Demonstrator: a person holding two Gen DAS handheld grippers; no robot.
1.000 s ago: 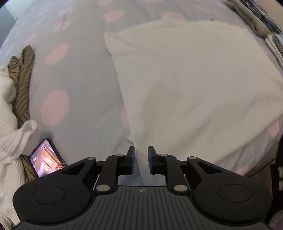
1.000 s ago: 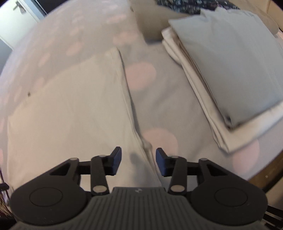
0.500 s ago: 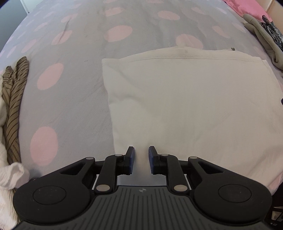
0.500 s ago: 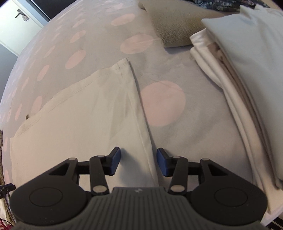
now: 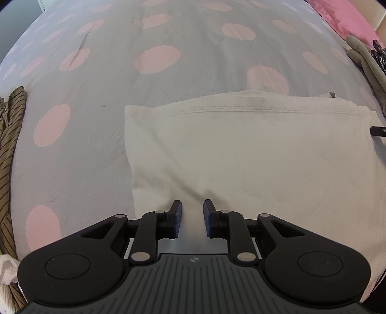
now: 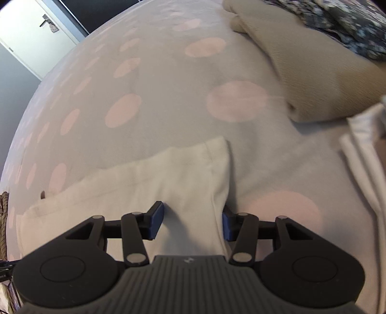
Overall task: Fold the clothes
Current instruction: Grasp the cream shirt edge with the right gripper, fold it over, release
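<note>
A cream folded garment (image 5: 241, 154) lies flat on the grey bed cover with pink dots (image 5: 156, 58). My left gripper (image 5: 192, 218) is open, low over the garment's near edge close to its left corner, with cloth between the fingers. The same garment shows in the right wrist view (image 6: 173, 178). My right gripper (image 6: 193, 221) is open wide and straddles the garment's right edge near its near corner, one finger on the cloth and one on the bed cover. A tip of the right gripper shows at the right edge of the left wrist view (image 5: 378, 131).
A brown striped garment (image 5: 9, 149) and white cloth (image 5: 7, 268) lie at the left. A beige folded garment (image 6: 311, 74), a dark patterned cloth (image 6: 349, 21) and a white folded stack (image 6: 361, 159) lie at the right. A pink pillow (image 5: 345, 19) is far right. A door (image 6: 36, 31) stands beyond the bed.
Both grippers have moved forward and down onto the garment's near edge. The right gripper has opened wider around the right edge. The phone has left the left view.
</note>
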